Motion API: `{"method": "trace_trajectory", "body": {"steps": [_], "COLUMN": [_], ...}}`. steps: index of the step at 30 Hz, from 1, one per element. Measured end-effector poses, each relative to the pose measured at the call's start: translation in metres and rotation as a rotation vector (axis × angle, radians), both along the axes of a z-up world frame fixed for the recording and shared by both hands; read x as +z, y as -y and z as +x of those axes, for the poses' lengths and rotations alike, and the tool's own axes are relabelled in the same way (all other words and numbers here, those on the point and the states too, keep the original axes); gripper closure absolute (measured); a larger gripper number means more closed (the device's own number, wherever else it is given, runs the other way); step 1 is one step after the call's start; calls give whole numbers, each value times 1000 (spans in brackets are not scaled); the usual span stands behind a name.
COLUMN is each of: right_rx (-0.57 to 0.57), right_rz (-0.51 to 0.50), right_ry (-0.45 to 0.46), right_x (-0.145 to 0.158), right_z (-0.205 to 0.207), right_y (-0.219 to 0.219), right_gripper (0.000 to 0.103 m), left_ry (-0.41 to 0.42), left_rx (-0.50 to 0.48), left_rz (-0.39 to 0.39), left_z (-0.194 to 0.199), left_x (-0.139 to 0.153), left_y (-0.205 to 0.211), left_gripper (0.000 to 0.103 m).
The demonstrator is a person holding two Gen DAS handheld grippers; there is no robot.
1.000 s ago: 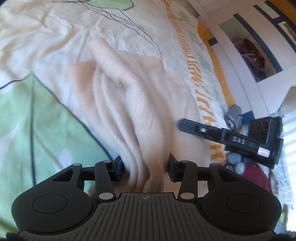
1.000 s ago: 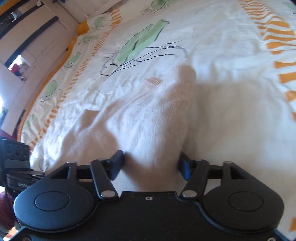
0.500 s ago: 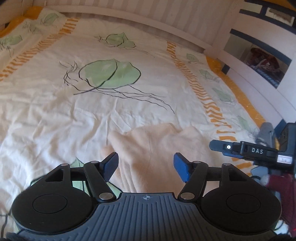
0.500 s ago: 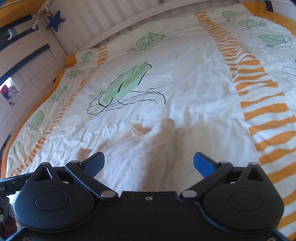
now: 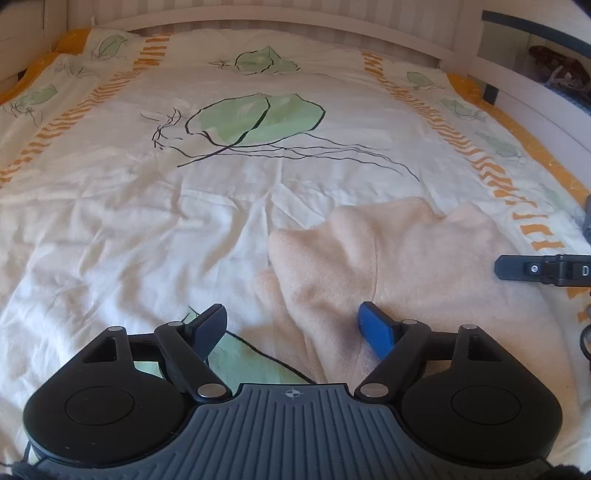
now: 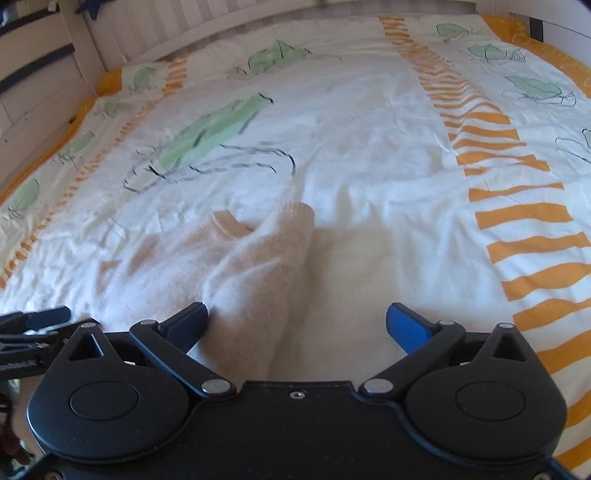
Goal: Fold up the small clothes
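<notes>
A small cream knitted garment [image 5: 399, 273] lies crumpled on the bedspread [image 5: 155, 229], at the near right of the left wrist view. My left gripper [image 5: 293, 326] is open just above its near left edge and holds nothing. In the right wrist view the same garment [image 6: 236, 269] lies at the near left, one sleeve end pointing away. My right gripper [image 6: 297, 325] is open wide over its near edge, its left finger [image 6: 190, 321] beside the cloth. The right gripper's finger [image 5: 532, 269] shows at the right edge of the left wrist view.
The bedspread is white with green leaf prints and orange striped bands [image 6: 517, 206]. A white slatted bed rail [image 5: 258, 26] runs along the far side. White furniture with dark trim [image 5: 535, 74] stands to the right of the bed.
Both grippers opened and let go of the garment, then pulled back and up. The garment now lies on the bed, and the views show much more of the bedspread.
</notes>
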State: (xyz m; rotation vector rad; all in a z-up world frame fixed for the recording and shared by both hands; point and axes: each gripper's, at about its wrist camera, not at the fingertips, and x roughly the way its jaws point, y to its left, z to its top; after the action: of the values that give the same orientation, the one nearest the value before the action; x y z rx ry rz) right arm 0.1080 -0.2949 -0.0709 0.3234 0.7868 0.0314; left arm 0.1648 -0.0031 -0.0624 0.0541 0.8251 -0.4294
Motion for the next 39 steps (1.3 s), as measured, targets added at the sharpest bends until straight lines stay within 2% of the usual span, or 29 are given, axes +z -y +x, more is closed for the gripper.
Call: {"method": "trace_trajectory", "body": {"steps": [3,5,7,12,13,14,15,16,18,21,23,24,25,27,30,33,34,35,37,39], "right_rx": [23,31,37,36,36,36,38,41,48,53,60,70,78,93,107,123,127,129,143,147], "right_rz": [62,77,87,103,102,99,96,92,81,54,46,38,26,-2,-13,-24,-39,-48,-46,-38], "right_ry": [2,-12,-25,-38,-37,-36,-33,-27,-12,13,23,26,27,33,44,55,45,33,-11,-55], "right_x": [3,0,-4,-7,-6,-5,-4,-1,3,10,14,15,16,17,19,20,18,15,7,-4], "right_z": [-9,-14,-19,-29,-30,-32,-34,-36,-40,-46,-48,-48,-47,-47,-51,-55,-55,-54,-51,-49], "right_y": [-2,-3,-5,-6,-7,-7,-8,-9,-11,-16,-20,-23,-26,-33,-41,-49,-52,-54,-57,-59], "right_gripper": [0,0,0,0,0,0,0,0,0,0,1,1,1,1,1,1,1,1,0,0], "left_ry": [-98,-172,-214,-323,-354,-399,-454,-487,-440,-198,-50,-9,-11,-60,-101,-73,-55,-34,-1,19], "left_rx": [46,83,91,79,54,20,-4,5,-26,-190,-263,-280,-275,-241,-163,-86,-68,-65,-97,-164], "left_rz": [-139,-258,-343,-490,-522,-562,-603,-615,-580,-376,-250,-186,-154,-130,-159,-174,-176,-184,-198,-178], "left_z": [11,22,33,63,69,75,80,83,82,68,56,54,55,60,66,59,53,45,26,5], "left_x": [-6,-13,-18,-27,-28,-31,-34,-36,-33,-1,13,14,12,1,-5,10,18,26,38,42], "left_y": [-14,-27,-35,-38,-36,-34,-32,-31,-24,-2,9,13,15,14,3,-8,-11,-15,-15,-10], "left_gripper": [24,19,17,16,20,27,57,70,73,74,75,75,75,74,64,61,57,53,39,35]}}
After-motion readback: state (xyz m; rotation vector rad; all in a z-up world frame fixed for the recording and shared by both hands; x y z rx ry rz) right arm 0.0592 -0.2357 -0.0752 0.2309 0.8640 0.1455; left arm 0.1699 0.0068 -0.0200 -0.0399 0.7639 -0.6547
